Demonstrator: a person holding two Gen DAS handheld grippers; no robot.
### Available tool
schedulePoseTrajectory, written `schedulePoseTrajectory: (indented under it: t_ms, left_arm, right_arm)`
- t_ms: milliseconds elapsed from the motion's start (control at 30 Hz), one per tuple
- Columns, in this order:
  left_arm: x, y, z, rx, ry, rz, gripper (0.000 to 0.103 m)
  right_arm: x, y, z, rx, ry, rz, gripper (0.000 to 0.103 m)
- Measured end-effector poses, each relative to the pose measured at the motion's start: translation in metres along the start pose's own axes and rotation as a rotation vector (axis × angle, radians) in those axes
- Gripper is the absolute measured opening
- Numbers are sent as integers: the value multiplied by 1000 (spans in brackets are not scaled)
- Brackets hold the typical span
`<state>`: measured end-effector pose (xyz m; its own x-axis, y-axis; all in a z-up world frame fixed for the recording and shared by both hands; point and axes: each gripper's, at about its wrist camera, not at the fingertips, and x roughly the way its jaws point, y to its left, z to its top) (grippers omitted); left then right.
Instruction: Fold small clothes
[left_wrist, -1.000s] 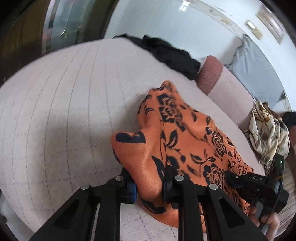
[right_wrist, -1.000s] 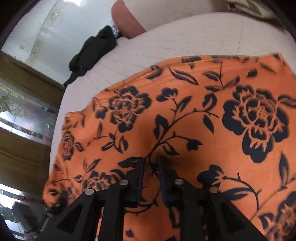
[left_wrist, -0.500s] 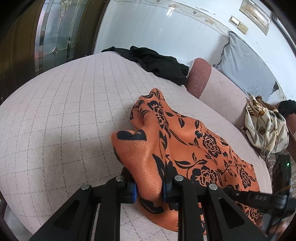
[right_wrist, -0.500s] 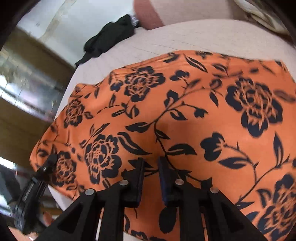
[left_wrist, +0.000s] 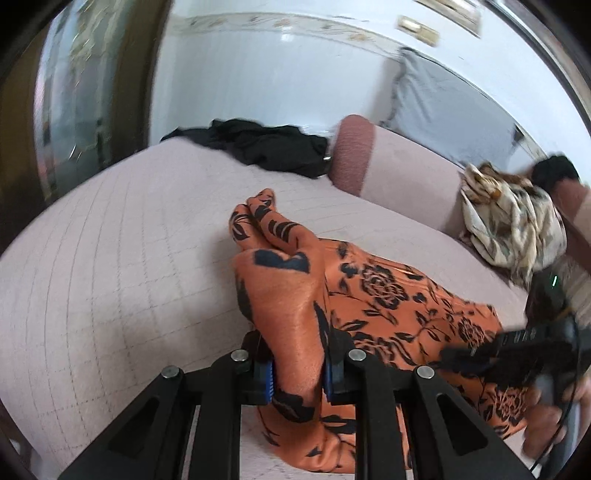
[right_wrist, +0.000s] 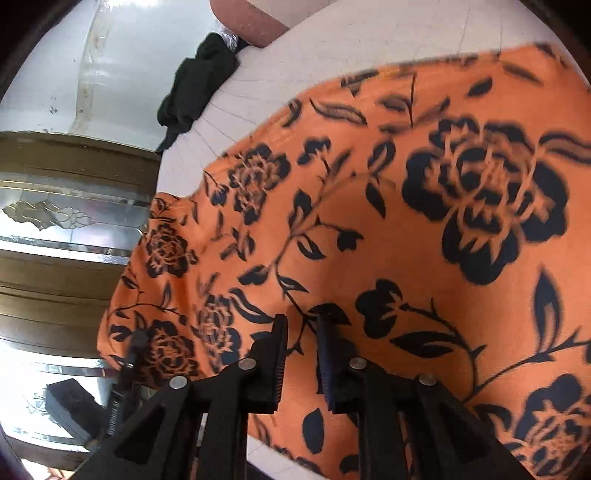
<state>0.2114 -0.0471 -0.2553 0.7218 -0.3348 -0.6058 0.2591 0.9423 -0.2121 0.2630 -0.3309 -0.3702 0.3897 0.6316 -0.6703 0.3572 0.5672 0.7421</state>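
While both grippers hold the same cloth, status per item, all placed relative to the pink bed:
left gripper (left_wrist: 297, 373): clenched on a bunched corner of the orange floral garment (left_wrist: 373, 306); fabric is sandwiched between the blue-lined pads and stands up in a ridge above the fingers, lifted off the pink bed (left_wrist: 110, 258)
right gripper (right_wrist: 301, 362): pinching a raised fold of the orange floral garment (right_wrist: 406, 221); narrow gap between its fingers is filled with cloth, vine print running straight into it
right gripper, seen from left wrist (left_wrist: 524, 350): low at the garment's right end, over the bed's near-right part, a hand just visible around it; blurred
left gripper, seen from right wrist (right_wrist: 127, 373): black tip at the garment's lower-left corner, past the bed's edge in that view
garment position: middle to near side of the bed, stretched between the two grippers; far end lies bunched on the quilted surface, near edge partly off it
black clothing (left_wrist: 258, 146): crumpled heap at the bed's far edge, well apart from the garment
bolster (left_wrist: 352, 158): reddish-pink end, at the bed's far-right side, just beside the black clothing
patterned cream cloth (left_wrist: 513, 229): piled on the bed's right border, apart from the garment
grey pillow (left_wrist: 443, 99): propped against the wall beyond the bed
glass-panelled door (right_wrist: 66, 221): off the bed's left side
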Motion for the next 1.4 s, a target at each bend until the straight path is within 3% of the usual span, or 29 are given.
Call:
schedulePoseTrajectory:
  t_ms: [67,200,233,333,467,700,900,1000,1067,1233,1400]
  left_arm:
    - [-1,-16,-3,58,-8,-8,19]
    - [-1,-65,-19,232,-12,-37,19]
    - [0,-75,-24,262,-5,-47,19]
    - [1,-97,-37,345,6,-62,19]
    - [-2,-115,-53,445,9,-90,19]
    - [-4,-118,-60,511,20,-104,19]
    - [-1,-115,-59,520,33,-113,19]
    - [-1,-116,-57,517,33,-123,19]
    - [-2,-115,-53,499,43,-144,19]
    - [-11,-124,-38,418,66,-297,19]
    - [-11,-170,-33,409,93,-471,19]
  right_arm:
    - [-19,0,4,-14,-64,15,21]
    - [-40,6,16,-63,-79,138,21]
    - [-43,9,19,-80,-81,155,26]
    - [-46,8,26,-93,-76,224,87]
    - [-41,0,36,-20,-69,361,87]
    - [-1,2,56,12,-20,304,87]
    - [47,20,83,62,27,393,87]
    - [50,37,88,8,-5,350,78]
    - [49,42,90,-47,-28,312,23]
    - [24,36,85,-112,-95,226,18]
    - [-49,11,78,-158,-222,201,18]
